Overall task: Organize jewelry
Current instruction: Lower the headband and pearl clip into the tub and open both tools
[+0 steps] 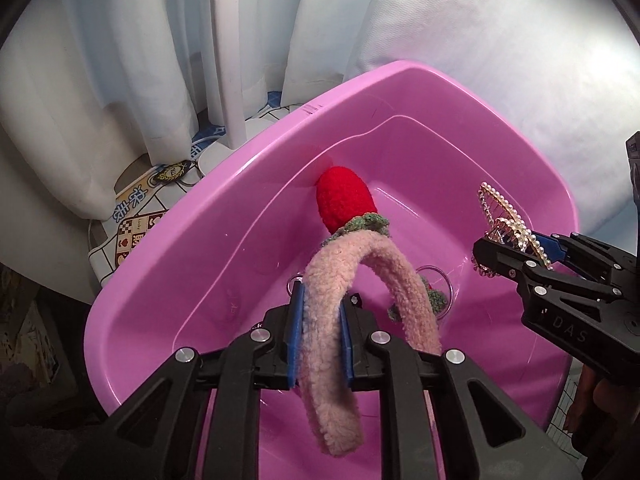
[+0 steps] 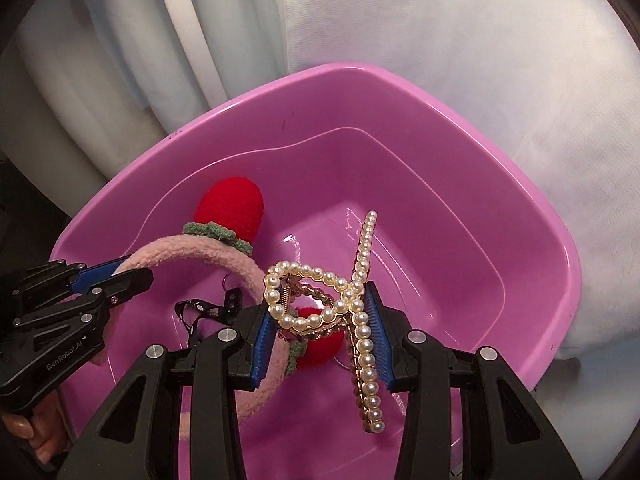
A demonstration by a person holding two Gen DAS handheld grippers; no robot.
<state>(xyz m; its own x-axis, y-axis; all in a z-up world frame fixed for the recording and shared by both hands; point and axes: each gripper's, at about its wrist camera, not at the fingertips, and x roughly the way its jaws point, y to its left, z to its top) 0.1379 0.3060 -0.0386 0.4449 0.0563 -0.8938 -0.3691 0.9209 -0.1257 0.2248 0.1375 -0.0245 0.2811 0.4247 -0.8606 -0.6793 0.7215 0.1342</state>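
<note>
My left fingers (image 1: 320, 320) hold the fluffy pink headband (image 1: 360, 276) over the pink tub (image 1: 168, 280). The band sits between the two blue pads, which squeeze it, only a little way apart. Its red strawberry (image 1: 344, 198) points down into the tub. My right fingers (image 2: 320, 344) hold the pearl hair clip (image 2: 320, 300) above the tub too, open about as wide as the clip. A small black thing (image 2: 196, 310) lies on the tub floor. White curtains (image 1: 140, 60) and a white pillow (image 2: 480, 60) are behind.
</note>
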